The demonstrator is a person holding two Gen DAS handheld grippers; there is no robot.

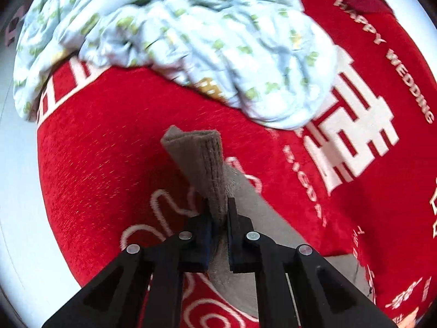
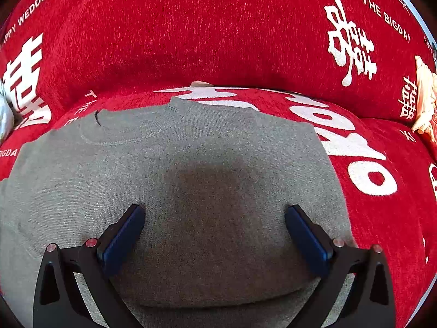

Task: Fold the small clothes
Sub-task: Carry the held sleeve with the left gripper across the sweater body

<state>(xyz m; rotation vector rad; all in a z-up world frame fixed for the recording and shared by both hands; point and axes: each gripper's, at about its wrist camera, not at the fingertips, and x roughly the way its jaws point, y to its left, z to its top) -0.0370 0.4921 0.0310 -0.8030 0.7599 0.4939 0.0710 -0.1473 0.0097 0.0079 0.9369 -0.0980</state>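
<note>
A small grey knit sweater (image 2: 191, 169) lies flat on a red sofa cover, neckline toward the back. My right gripper (image 2: 214, 213) is open, its blue pads (image 2: 123, 235) spread wide just above the sweater's body. My left gripper (image 1: 220, 213) is shut on the ribbed cuff of the sweater's grey sleeve (image 1: 210, 164), which sticks up past the fingertips; the rest of the sleeve trails down to the right below the gripper.
The red sofa cover (image 1: 109, 142) has white lettering and symbols. A crumpled light-blue quilt with green print (image 1: 177, 35) lies behind the left gripper. A cream-coloured cloth item (image 2: 424, 101) sits at the far right. The sofa backrest (image 2: 218, 27) rises behind the sweater.
</note>
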